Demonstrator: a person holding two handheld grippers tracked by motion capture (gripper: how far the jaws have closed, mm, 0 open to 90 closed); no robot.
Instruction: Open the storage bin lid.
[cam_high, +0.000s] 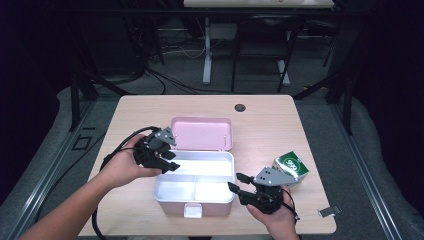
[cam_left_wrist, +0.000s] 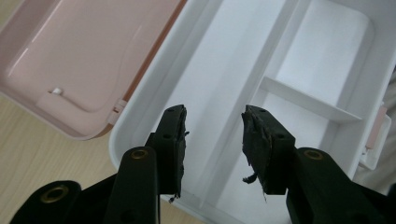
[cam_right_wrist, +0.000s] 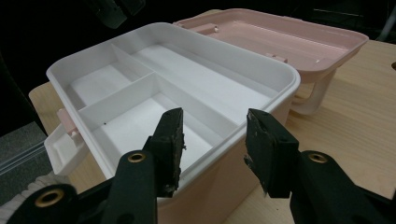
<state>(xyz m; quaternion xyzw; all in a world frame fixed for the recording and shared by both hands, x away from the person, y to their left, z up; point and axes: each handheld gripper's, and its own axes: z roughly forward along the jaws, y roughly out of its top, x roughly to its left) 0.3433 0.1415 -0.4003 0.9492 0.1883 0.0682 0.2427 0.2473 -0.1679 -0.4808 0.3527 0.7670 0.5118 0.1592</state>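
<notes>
Pink plastic box (cam_high: 195, 202) sits at the middle of the bench (cam_high: 265, 125), toward the person's edge. Its lid (cam_high: 201, 133) is swung fully back and lies open behind the box. Inside is a white tray (cam_high: 196, 176) split into one long compartment at the rear and two smaller ones at the front; all three look empty. A pale latch tab (cam_high: 193, 210) hangs on the front wall.

Left claw (cam_high: 167, 161) hovers over the box's left rear corner, jaws parted moderately, nothing between them. In the left gripper view the pads (cam_left_wrist: 177, 140) are worn and frayed. Right claw (cam_high: 238, 183) sits just beside the box's right front corner, jaws likewise apart and empty; in the right gripper view they frame the tray's rim.

A green and white carton (cam_high: 291, 168) stands on the bench to the right of the box, close behind the right claw. A small metal clip (cam_high: 328, 211) lies near the right front corner of the bench.

Handling judgement: the box looks like thin moulded plastic, light, stiff, smooth and so somewhat slippery. Walls may flex under a hard pinch. Best hold is probably across the rim at a corner, or the lid edge if closing it. The carton is likely light card, crushable; take it across its flat sides with modest force.
</notes>
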